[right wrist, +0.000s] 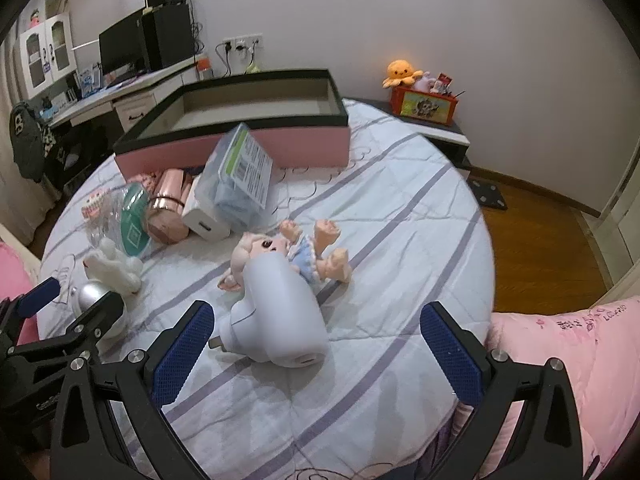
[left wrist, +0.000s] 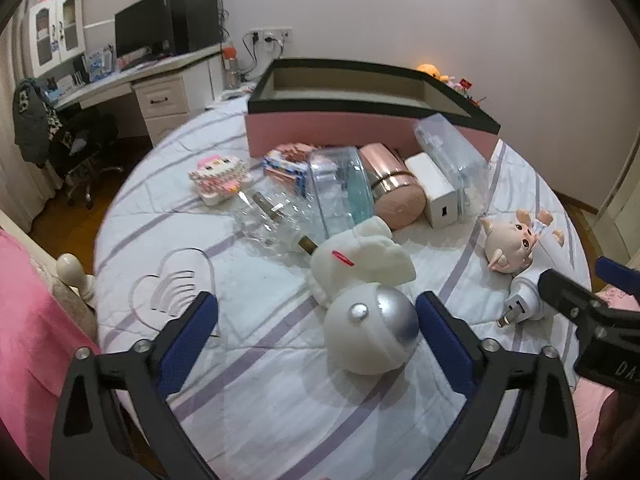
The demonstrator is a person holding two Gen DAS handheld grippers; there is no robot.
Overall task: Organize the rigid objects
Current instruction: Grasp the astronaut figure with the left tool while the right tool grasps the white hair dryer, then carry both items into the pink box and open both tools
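Observation:
A white astronaut figure with a silver visor lies on the bed, just ahead of my open, empty left gripper. A white plug adapter lies between the fingers of my open, empty right gripper; it also shows in the left wrist view. A small pig doll lies behind the adapter. Near an open pink box lie a clear plastic case, a white charger block, a pink cylinder, clear containers and a pink toy.
The striped bedsheet covers a round bed. A desk with a monitor stands at the back left. A red box with a plush toy sits on a side table at the right. Pink quilts lie at both sides.

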